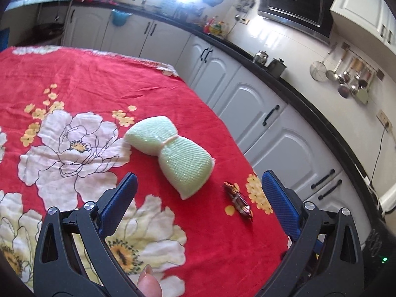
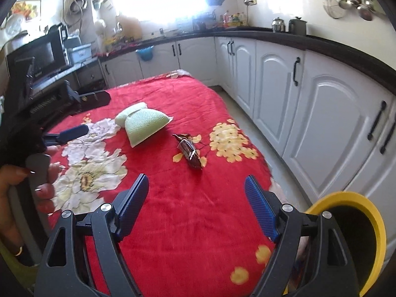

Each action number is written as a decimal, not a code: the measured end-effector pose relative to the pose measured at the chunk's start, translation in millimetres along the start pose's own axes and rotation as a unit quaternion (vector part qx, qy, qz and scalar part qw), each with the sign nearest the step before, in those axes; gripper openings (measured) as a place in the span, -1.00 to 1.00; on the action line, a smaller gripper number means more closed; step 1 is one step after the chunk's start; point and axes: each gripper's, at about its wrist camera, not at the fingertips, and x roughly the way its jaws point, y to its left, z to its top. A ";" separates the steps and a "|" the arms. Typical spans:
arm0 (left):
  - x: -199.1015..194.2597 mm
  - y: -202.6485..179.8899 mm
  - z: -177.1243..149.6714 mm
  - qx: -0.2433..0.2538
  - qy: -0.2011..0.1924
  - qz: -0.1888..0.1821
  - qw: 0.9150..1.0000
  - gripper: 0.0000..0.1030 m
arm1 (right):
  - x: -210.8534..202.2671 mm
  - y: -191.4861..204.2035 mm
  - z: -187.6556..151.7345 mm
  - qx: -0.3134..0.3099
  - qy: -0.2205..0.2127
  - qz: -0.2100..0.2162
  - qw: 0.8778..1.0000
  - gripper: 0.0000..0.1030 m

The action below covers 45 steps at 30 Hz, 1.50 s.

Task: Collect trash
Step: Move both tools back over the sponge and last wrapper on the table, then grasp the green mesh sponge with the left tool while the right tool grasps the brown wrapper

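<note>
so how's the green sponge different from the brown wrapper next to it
The green sponge is pale, bulky and bow-shaped, cinched at its middle; the brown wrapper is dark, shiny, crumpled and thin. The sponge is far larger and stands higher off the red floral cloth, while the wrapper lies nearly flat. Both rest loose on the cloth, apart, with neither tool touching them.

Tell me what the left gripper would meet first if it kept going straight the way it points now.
Probably the green sponge: it lies on the red cloth ahead of the open left gripper, roughly centred between the fingers. The dark wrapper sits off toward the right finger. Depth is hard to judge here.
</note>
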 end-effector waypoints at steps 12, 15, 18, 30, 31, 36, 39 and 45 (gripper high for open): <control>50.1 25.2 20.7 -0.053 0.050 0.005 0.997 0.79 | 87.2 5.2 25.5 -0.019 0.071 0.004 0.997 0.09; 64.3 28.8 23.7 -0.066 0.062 0.015 0.996 0.79 | 97.8 3.1 30.2 -0.010 0.077 0.004 0.997 0.04; 79.1 31.4 29.2 -0.085 0.073 0.021 0.993 0.79 | 105.0 2.7 33.0 -0.004 0.082 0.003 0.997 -0.14; 111.5 34.2 33.3 -0.109 0.082 0.076 0.988 0.79 | 83.3 6.1 7.3 0.011 0.071 0.028 0.997 -0.64; 112.6 33.9 32.9 -0.106 0.082 0.079 0.988 0.79 | 78.7 7.7 2.6 0.011 0.069 0.029 0.997 -0.64; 116.6 26.3 29.7 -0.066 0.081 0.109 0.988 0.49 | 59.6 11.1 -14.5 0.009 0.061 0.033 0.998 -0.64; 116.4 24.8 28.8 -0.052 0.084 0.104 0.990 0.29 | 48.8 8.2 -22.0 0.020 0.059 0.036 0.997 -0.64; 108.7 22.4 24.5 -0.050 0.096 0.067 0.992 -0.21 | 30.0 2.3 -34.1 0.042 0.056 0.040 0.997 -0.65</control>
